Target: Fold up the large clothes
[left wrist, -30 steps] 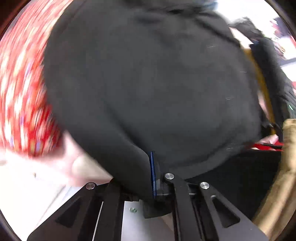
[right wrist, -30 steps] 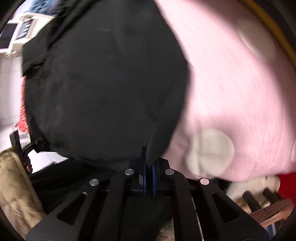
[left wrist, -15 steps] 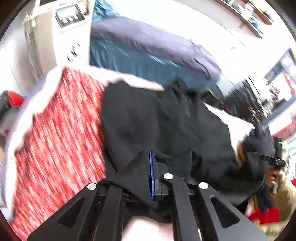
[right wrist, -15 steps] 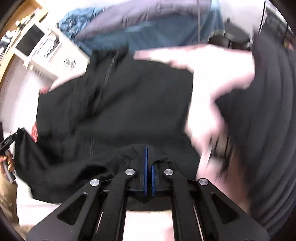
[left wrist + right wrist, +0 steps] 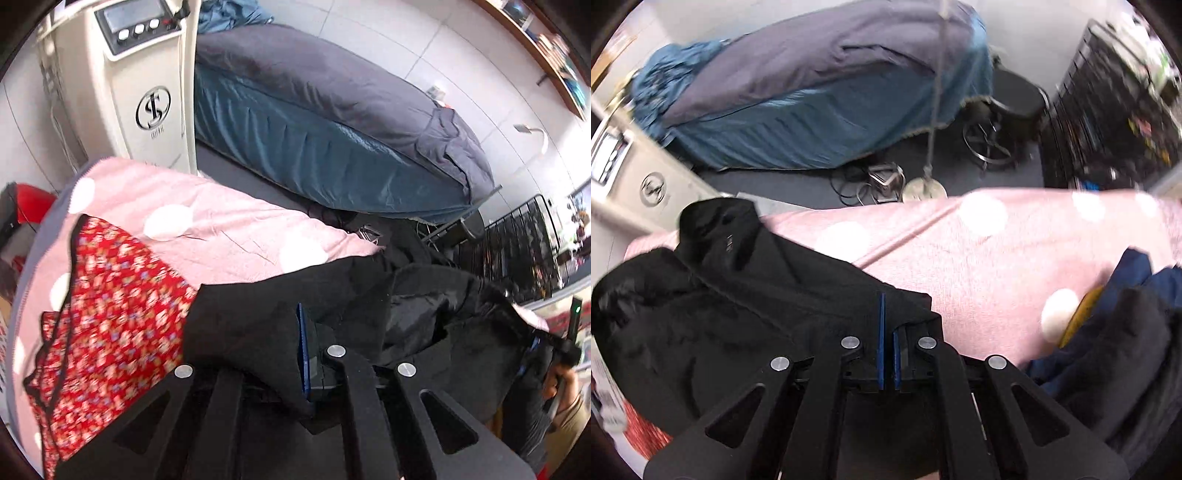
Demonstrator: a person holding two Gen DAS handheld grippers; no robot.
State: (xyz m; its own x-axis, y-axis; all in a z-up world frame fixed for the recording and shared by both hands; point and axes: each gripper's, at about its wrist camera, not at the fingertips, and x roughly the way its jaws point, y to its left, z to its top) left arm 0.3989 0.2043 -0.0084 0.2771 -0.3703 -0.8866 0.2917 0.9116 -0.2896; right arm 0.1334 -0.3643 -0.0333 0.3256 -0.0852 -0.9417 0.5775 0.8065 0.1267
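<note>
A large black garment (image 5: 258, 317) lies across a pink dotted blanket (image 5: 229, 221), stretched between both grippers. My left gripper (image 5: 308, 328) pinches one edge. Cloth is draped over its left finger, one blue pad shows, and its jaws are just starting to open with fabric still between them. In the right wrist view the black garment (image 5: 720, 295) spreads to the left with its collar at the far end. My right gripper (image 5: 886, 317) is shut on a corner of it, blue pads nearly together.
A red floral cloth (image 5: 110, 314) lies on the blanket at left. A pile of dark blue and black clothes (image 5: 1126, 332) sits at right. Beyond the blanket are a blue-and-grey covered bed (image 5: 332, 129), a white appliance (image 5: 147, 92), a stool (image 5: 1015, 99) and cables (image 5: 871, 181).
Both grippers have lifted and pulled back with the black garment. It filled both views a second ago; now it lies lower on the blanket and the room shows beyond it.
</note>
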